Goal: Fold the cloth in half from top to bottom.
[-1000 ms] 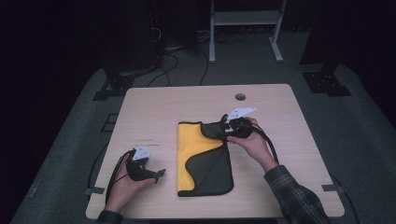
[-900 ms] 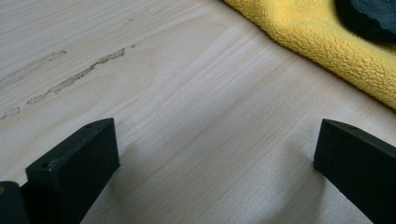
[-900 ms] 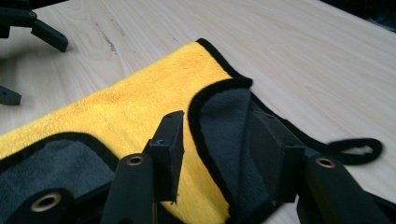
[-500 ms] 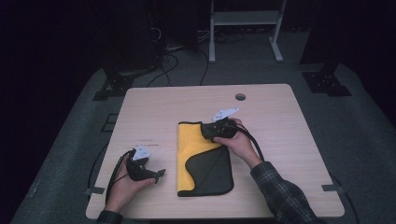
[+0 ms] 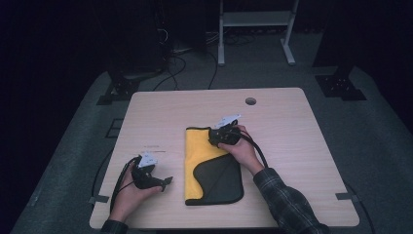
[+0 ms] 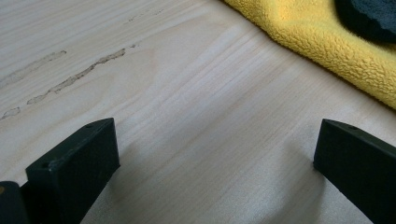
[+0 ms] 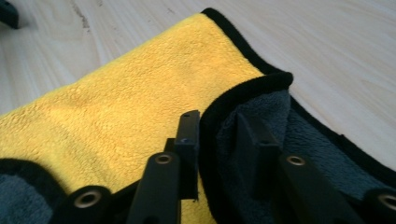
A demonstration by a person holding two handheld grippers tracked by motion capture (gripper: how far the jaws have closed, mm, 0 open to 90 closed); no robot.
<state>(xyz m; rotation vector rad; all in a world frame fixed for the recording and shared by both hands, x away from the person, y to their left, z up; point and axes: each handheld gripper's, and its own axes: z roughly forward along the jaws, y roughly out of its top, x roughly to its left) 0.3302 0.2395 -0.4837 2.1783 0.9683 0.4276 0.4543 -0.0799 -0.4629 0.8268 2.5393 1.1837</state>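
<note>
Pinching the cloth's folded dark edge between my right gripper's jaws; my left gripper rests wide open, cloth just beside it.

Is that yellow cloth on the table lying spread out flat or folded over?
Folded over. The cloth shows its yellow face along one side while a dark grey flap lies back across it; the right gripper pinches that flap's black-trimmed edge.
</note>
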